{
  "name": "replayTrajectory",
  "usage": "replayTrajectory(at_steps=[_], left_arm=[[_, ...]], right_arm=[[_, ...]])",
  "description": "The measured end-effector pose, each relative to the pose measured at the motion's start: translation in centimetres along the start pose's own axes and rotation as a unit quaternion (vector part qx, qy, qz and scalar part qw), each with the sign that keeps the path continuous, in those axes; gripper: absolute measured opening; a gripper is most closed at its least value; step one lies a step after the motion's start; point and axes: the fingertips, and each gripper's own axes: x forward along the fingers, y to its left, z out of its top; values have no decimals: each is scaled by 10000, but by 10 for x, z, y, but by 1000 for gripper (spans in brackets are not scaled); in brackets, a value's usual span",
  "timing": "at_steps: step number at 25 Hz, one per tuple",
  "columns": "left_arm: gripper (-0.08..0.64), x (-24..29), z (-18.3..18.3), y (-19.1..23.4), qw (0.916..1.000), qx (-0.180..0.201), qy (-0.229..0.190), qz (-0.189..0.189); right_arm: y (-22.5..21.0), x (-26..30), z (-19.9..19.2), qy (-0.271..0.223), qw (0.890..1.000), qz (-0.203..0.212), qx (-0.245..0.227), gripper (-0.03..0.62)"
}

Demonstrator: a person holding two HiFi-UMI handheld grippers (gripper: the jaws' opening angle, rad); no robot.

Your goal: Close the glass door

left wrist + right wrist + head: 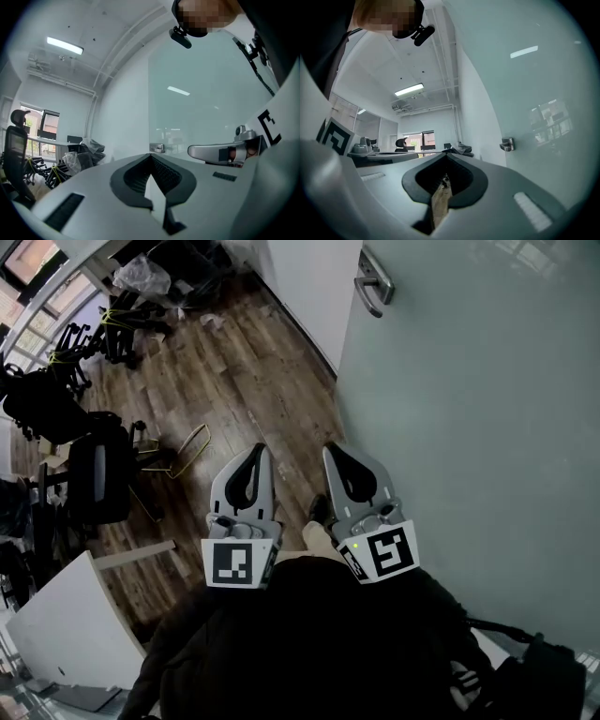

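The frosted glass door [469, 409] fills the right side of the head view, with its metal lever handle [373, 282] near the top. My left gripper [260, 449] and right gripper [330, 448] hang side by side above the wooden floor, left of the door and well short of the handle. Both are shut with their tips together and nothing between them. In the left gripper view the shut jaws [150, 155] point toward the door [201, 93] and its small, distant handle [159, 148]. In the right gripper view the door [525, 93] runs along the right of the shut jaws [446, 154], handle [506, 144] ahead.
Black office chairs [94, 474] stand at the left, and more are stacked at the far left [70, 348]. A white cabinet [66, 624] sits at the lower left. A yellow wire frame [187, 451] lies on the floor. A white wall [314, 287] meets the door's edge.
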Motion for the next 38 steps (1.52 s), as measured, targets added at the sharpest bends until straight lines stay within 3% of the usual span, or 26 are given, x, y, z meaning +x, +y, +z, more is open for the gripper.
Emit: replayTrajectory(at_steps=[8, 15, 23, 29, 33, 38], left_arm=[[-3, 87, 1, 37, 9999, -118, 59, -50], [-3, 157, -12, 55, 9991, -45, 109, -414], [-3, 262, -8, 113, 9963, -171, -172, -826], [-3, 312, -27, 126, 9917, -148, 80, -1272], [-3, 339, -28, 127, 9896, -216, 112, -1420], [-3, 374, -8, 110, 9863, -284, 35, -1622]], right_arm=[[-46, 77, -2, 69, 9999, -75, 16, 2], [-90, 128, -14, 107, 9994, -314, 17, 2], [-135, 225, -24, 38, 9972, -733, -128, 2], [-169, 268, -32, 127, 9945, -1028, -146, 2], [-182, 282, -16, -23, 9925, -1150, -424, 2], [-212, 287, 34, -134, 9837, -1396, -1125, 3]])
